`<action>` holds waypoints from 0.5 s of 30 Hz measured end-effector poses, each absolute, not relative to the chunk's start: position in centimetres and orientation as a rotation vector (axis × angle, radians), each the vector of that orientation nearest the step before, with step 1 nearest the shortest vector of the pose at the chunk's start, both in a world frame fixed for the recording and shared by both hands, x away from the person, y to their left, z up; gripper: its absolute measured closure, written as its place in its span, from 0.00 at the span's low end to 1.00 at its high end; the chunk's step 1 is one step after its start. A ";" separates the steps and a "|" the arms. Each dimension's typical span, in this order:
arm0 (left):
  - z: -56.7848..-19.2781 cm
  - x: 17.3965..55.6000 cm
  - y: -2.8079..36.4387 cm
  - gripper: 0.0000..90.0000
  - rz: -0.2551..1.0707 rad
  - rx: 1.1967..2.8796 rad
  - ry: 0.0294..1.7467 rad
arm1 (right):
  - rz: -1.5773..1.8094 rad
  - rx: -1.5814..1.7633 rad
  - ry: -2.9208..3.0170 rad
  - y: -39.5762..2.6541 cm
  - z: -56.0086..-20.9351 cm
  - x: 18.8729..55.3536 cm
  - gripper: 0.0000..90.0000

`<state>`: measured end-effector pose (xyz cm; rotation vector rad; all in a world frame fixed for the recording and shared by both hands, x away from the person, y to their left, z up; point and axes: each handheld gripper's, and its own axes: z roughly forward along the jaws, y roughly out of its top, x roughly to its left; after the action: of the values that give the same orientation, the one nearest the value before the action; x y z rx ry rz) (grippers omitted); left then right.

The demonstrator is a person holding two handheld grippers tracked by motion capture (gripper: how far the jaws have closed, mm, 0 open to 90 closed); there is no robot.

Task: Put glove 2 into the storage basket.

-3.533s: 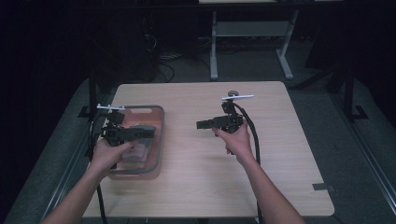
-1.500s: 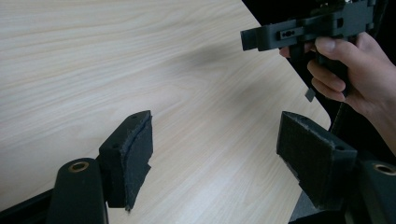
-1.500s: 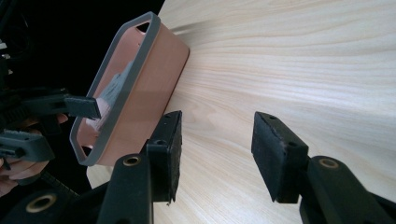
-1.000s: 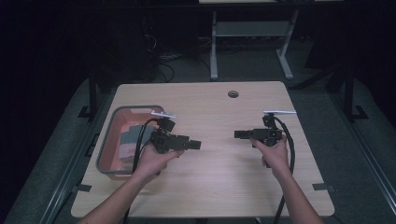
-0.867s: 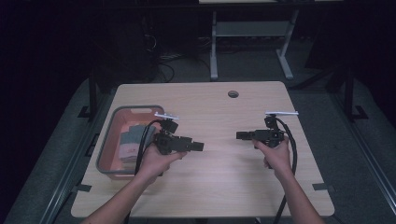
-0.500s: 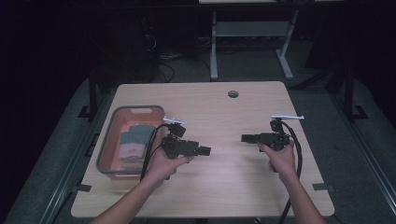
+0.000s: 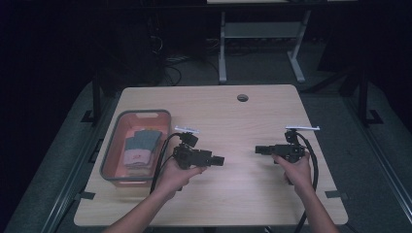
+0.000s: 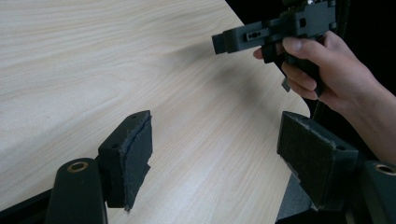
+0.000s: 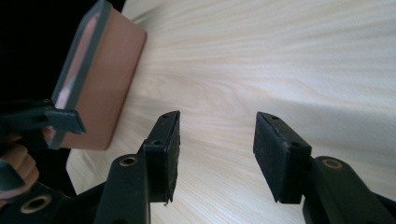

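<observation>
My left gripper [image 7: 219, 160] hovers low over the wooden table [image 7: 243, 126], just right of the bin, and points right. Its jaws stand open with nothing between them [image 8: 217, 126]. My right gripper [image 7: 257, 149] is held near the table's right side and points left, towards the other one. It is open and empty [image 9: 218, 121], and its jaws have just been opening a little further. A pink bin [image 7: 141, 113] with a grey rim sits at the table's left and holds folded cloths [image 7: 139, 147]. In the right gripper view the bin [image 9: 102, 79] lies at upper left.
A round cable hole [image 7: 242, 97] lies near the table's far edge. Bare wood stretches between the two grippers. The other hand with its gripper [image 8: 275, 30] shows at the upper right of the left gripper view. A white desk frame [image 7: 262, 34] stands behind the table.
The left gripper has come off the bin and moved right, out over the bare table. The right gripper has moved right and nearer the front edge. Both have sunk a little.
</observation>
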<state>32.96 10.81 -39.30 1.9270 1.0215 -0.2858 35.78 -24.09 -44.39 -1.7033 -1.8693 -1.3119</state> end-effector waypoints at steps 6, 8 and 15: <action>-39.9 32.7 10.4 0.30 -0.297 1.935 1.010 | -1.304 -1.718 -1.853 -24.7 -45.0 35.3 0.56; -40.3 32.6 10.2 0.30 -0.307 1.948 1.006 | -1.314 -1.715 -1.851 -24.8 -45.1 35.2 0.55; -41.2 32.2 9.9 0.30 -0.315 1.960 1.005 | -1.307 -1.709 -1.854 -25.1 -45.7 34.6 0.54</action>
<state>32.19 9.92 -41.20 1.9598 1.0053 -0.3154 34.60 -25.09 -45.68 -1.7087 -1.8537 -1.3072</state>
